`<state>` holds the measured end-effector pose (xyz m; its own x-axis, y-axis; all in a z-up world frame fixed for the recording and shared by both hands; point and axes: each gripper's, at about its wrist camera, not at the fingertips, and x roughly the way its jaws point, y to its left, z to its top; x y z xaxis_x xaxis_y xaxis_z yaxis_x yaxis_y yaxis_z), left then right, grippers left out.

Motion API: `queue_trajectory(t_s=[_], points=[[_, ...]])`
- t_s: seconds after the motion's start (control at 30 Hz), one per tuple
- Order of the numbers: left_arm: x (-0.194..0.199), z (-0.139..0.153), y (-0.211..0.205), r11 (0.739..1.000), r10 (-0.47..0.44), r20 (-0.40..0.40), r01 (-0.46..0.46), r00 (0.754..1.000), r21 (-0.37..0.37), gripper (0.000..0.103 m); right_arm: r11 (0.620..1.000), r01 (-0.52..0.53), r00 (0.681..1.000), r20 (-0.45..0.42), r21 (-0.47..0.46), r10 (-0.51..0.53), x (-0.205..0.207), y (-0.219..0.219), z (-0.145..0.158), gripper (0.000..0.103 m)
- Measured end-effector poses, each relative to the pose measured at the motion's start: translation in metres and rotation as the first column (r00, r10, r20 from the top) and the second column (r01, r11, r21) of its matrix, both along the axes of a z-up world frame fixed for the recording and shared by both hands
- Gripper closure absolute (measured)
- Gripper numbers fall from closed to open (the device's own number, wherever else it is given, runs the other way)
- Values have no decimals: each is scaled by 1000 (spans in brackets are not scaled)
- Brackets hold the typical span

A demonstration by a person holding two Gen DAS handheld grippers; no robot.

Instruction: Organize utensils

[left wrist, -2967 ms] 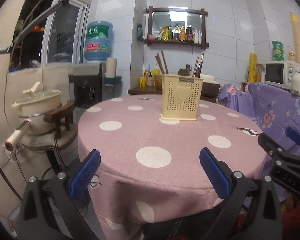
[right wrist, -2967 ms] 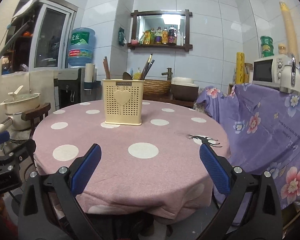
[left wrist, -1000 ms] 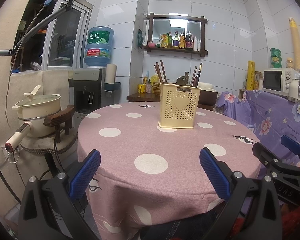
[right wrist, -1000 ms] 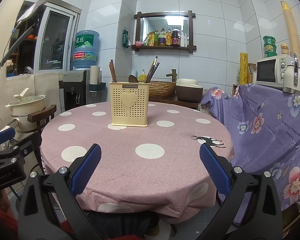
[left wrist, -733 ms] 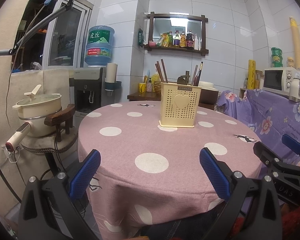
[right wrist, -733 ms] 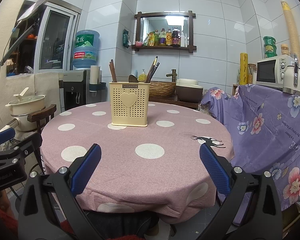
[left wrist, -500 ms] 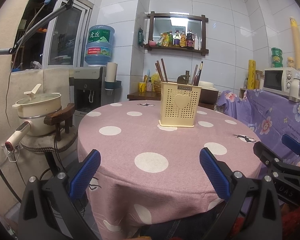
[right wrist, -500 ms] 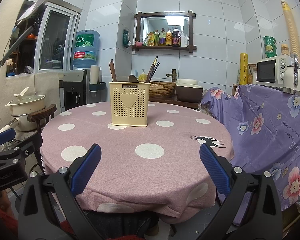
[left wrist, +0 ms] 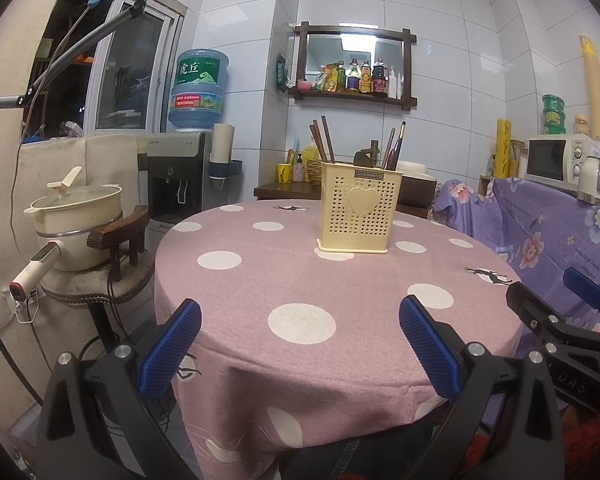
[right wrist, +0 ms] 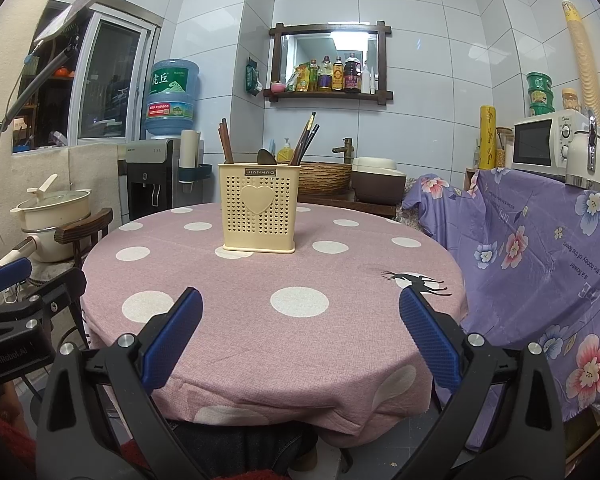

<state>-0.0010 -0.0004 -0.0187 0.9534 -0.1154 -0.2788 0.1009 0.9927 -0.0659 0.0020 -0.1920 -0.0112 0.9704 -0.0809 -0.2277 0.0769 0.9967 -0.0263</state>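
Observation:
A cream perforated utensil holder (left wrist: 359, 207) with a heart on its front stands upright near the middle of a round table with a pink polka-dot cloth (left wrist: 300, 280). It also shows in the right wrist view (right wrist: 259, 208). Dark chopsticks (right wrist: 225, 140) stand in its left part, more chopsticks (right wrist: 306, 136) lean in its right part, and a spoon bowl (right wrist: 265, 157) peeks out between. My left gripper (left wrist: 300, 344) is open and empty at the table's near edge. My right gripper (right wrist: 300, 336) is open and empty at the near edge too.
A chair (left wrist: 116, 240) with a cream pot (left wrist: 78, 216) stands at the left, a water dispenser (left wrist: 180, 176) behind it. A purple floral cloth (right wrist: 540, 248) covers a counter at the right, with a microwave (right wrist: 540, 144). The right gripper shows in the left view (left wrist: 560, 320).
Over three seconds both grippers dropped slightly lower and back from the table, so the holder sits higher in view. In the last second nothing has visibly moved.

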Motion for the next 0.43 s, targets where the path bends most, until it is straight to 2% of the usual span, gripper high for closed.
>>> queue_trajectory(t_s=[0.43], points=[[1, 1, 0, 1000, 2, -2, -2, 1000, 0, 5, 1000, 0, 1000, 0, -1, 0, -1, -2, -2, 6]])
